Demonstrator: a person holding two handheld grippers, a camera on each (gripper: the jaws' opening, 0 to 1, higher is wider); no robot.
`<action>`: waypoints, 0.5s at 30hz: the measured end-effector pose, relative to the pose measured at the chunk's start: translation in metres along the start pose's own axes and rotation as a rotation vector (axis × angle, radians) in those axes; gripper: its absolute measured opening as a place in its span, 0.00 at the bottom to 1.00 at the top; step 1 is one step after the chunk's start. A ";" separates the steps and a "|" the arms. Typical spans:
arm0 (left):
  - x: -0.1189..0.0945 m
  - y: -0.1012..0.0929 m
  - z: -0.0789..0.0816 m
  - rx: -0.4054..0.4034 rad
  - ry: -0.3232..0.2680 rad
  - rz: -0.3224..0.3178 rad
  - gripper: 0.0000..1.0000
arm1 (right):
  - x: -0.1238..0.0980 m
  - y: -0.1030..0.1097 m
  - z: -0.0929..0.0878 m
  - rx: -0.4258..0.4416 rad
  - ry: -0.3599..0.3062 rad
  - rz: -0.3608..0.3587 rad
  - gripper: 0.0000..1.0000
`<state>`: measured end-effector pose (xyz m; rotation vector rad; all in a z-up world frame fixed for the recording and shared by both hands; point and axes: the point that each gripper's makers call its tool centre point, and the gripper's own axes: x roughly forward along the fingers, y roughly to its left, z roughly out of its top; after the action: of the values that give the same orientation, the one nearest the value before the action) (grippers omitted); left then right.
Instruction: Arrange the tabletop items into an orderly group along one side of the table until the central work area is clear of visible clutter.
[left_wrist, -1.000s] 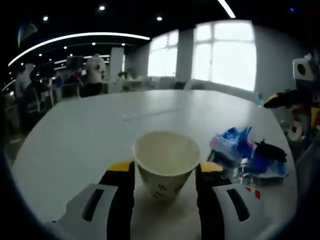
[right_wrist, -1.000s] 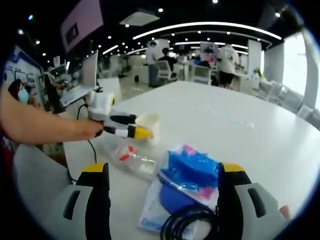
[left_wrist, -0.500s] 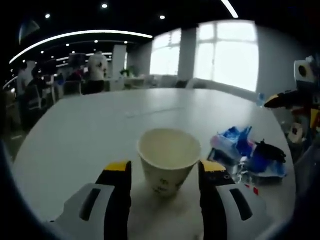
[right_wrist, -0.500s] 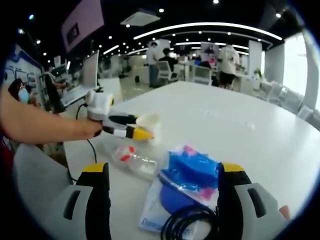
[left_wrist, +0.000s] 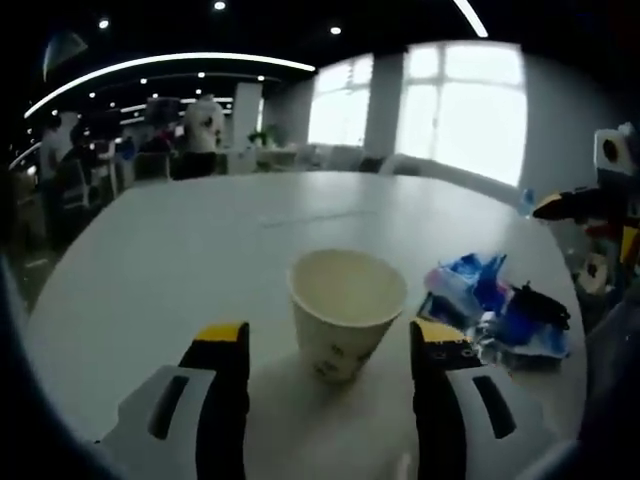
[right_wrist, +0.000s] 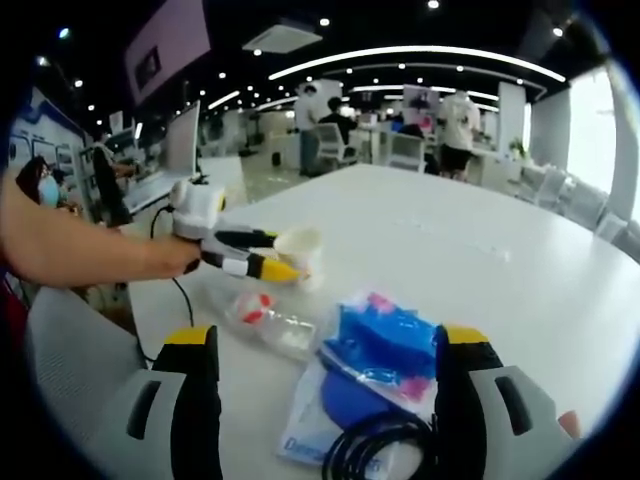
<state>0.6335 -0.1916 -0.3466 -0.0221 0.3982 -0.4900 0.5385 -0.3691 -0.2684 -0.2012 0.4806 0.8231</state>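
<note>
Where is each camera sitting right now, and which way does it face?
Left gripper view: rides the left gripper, facing windows; jaws open around the paper cup.
Right gripper view: rides the right gripper, facing the office; jaws open over blue packets; a forearm shows.
Shared: cup, packets, white table.

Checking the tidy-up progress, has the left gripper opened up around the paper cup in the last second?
Yes. In the left gripper view, the left gripper has its jaws standing wider apart from the paper cup than a second ago; gaps show on both sides.
</note>
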 end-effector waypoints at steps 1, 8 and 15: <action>-0.001 -0.001 0.001 -0.001 -0.001 0.001 0.63 | 0.000 0.000 0.000 -0.001 -0.001 0.000 0.89; -0.006 -0.001 0.004 -0.008 0.000 0.005 0.68 | -0.001 0.001 0.001 -0.003 -0.006 0.002 0.89; -0.012 0.000 0.004 -0.029 0.004 0.012 0.72 | -0.002 0.003 0.003 -0.007 -0.010 0.006 0.89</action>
<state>0.6258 -0.1866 -0.3383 -0.0470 0.4092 -0.4722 0.5366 -0.3675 -0.2650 -0.2022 0.4693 0.8312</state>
